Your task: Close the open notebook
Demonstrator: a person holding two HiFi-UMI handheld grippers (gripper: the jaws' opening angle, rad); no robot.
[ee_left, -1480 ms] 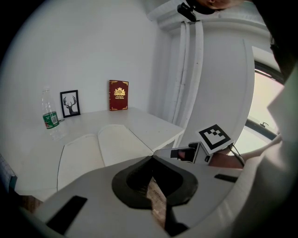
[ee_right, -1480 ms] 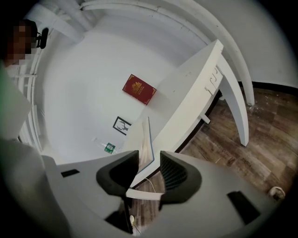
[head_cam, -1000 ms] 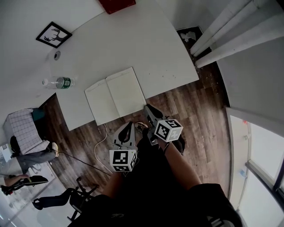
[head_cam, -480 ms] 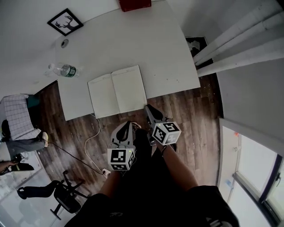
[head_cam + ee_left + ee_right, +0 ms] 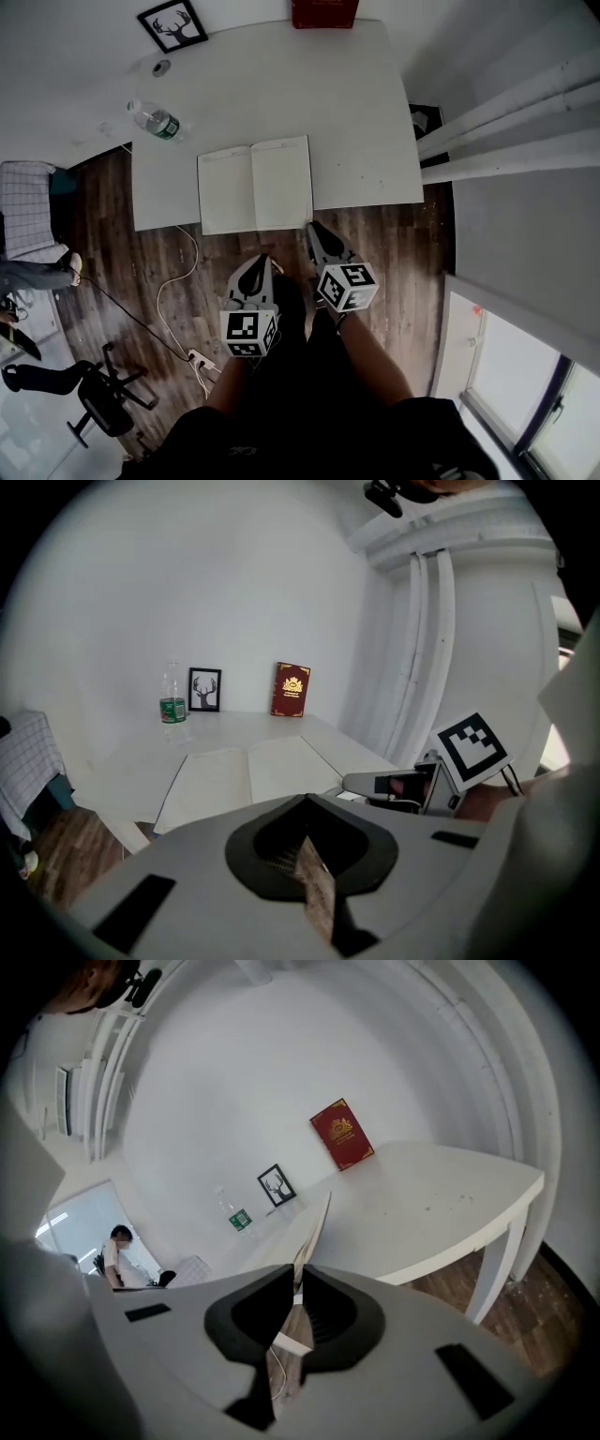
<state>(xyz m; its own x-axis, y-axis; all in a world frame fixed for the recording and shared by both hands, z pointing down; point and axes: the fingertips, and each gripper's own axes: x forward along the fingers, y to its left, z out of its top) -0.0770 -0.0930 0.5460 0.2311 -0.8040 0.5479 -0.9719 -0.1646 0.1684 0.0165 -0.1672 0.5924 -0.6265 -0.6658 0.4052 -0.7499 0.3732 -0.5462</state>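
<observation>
At notebook [image 5: 255, 184] near right corner, right gripper [image 5: 312, 229] pinches leaf; spine lies left, running near-far. Left gripper [image 5: 258, 263] closed, empty.

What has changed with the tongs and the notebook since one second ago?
Little. The right tongs, at the open notebook's near right corner throughout, now pinch its edge. The head camera swung, so the table only looks turned. The notebook stays open; the left tongs stay shut and empty; the water bottle is unmoved.
</observation>
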